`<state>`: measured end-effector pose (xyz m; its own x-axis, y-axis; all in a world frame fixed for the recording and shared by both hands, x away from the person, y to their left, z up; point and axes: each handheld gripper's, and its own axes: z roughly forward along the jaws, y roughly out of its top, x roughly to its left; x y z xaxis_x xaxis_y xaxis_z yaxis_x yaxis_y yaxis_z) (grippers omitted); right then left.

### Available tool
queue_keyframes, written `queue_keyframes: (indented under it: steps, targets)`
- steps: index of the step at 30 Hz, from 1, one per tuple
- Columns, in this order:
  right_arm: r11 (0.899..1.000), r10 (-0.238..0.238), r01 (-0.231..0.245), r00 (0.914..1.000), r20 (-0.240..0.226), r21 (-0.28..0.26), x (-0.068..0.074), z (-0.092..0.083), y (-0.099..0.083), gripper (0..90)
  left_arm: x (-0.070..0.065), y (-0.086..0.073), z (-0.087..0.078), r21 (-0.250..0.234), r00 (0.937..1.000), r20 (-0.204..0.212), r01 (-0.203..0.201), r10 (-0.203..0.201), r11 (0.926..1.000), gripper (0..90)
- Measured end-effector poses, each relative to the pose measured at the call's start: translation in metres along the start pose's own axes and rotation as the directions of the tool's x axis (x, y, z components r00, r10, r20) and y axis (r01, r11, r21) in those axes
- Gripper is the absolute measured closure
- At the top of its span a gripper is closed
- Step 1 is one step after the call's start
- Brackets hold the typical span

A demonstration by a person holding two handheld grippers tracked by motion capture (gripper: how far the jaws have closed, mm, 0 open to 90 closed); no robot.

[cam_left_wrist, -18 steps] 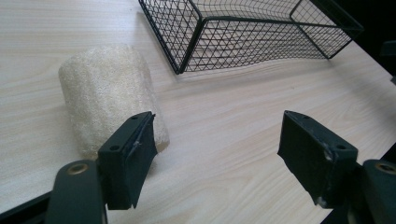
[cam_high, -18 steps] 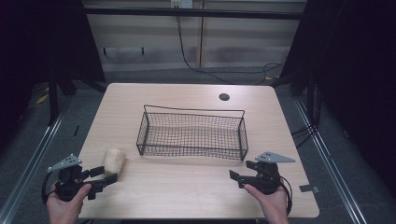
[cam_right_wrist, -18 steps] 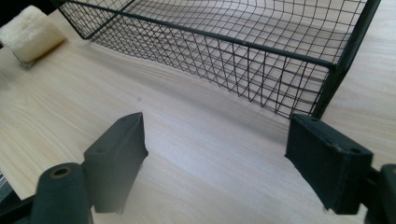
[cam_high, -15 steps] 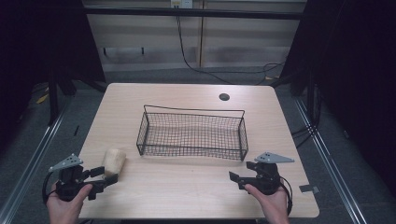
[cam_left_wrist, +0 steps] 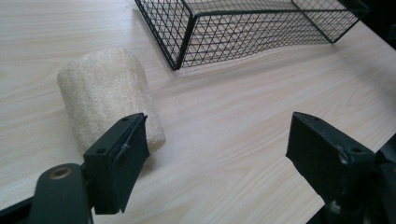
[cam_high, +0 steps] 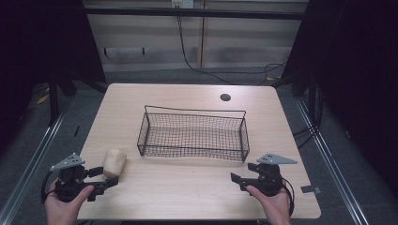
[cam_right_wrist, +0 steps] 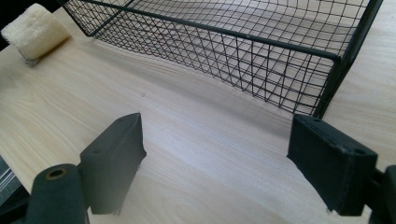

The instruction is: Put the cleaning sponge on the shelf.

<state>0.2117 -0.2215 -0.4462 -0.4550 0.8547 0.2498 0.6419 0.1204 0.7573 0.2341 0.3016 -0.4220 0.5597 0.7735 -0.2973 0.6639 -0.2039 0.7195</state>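
A pale loofah roll (cam_high: 114, 161) lies on the wooden table (cam_high: 187, 197), just left of an empty wire basket (cam_high: 193, 134). The left gripper (cam_high: 109, 177), jaws spread, has one jaw covering the roll's near end. The right gripper (cam_high: 236, 179) rests spread near the basket's corner.

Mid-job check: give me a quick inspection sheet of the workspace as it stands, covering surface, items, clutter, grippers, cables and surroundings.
Surface: light wooden table, dark round hole near its far edge.
Job's things: black wire mesh basket mid-table, nothing in it; cream spongy cylinder lying on its side off the basket's left end.
Clutter: nothing seen.
Grippers: left gripper open, one jaw right by the cylinder; right gripper open, holding nothing.
Cables: black cable on the floor behind the table.
Surroundings: grey floor, dark curtains at both sides.
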Motion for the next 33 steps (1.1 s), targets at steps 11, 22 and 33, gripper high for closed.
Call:
queue_keyframes:
  steps: [11,22,33]
  targets:
    - [1.0,0.003,-0.003,1.0,-0.008,0.02,0.001,0.002,-0.001,17.7,0.001,0.019,-0.002,0.094,0.9997,0.016,-0.018,0.017,0.9954,19.3]
    - [1.0,0.005,-0.004,0.9997,-0.024,0.025,0.002,0.004,0.0,18.4,0.005,0.038,0.006,0.22,1.0,-0.004,-0.005,0.006,0.9755,20.4]
    - [0.999,-0.004,0.006,0.9991,-0.042,0.035,0.004,0.007,0.0,18.3,0.014,0.065,0.013,0.329,0.9918,-0.118,0.084,-0.047,0.9404,20.8]
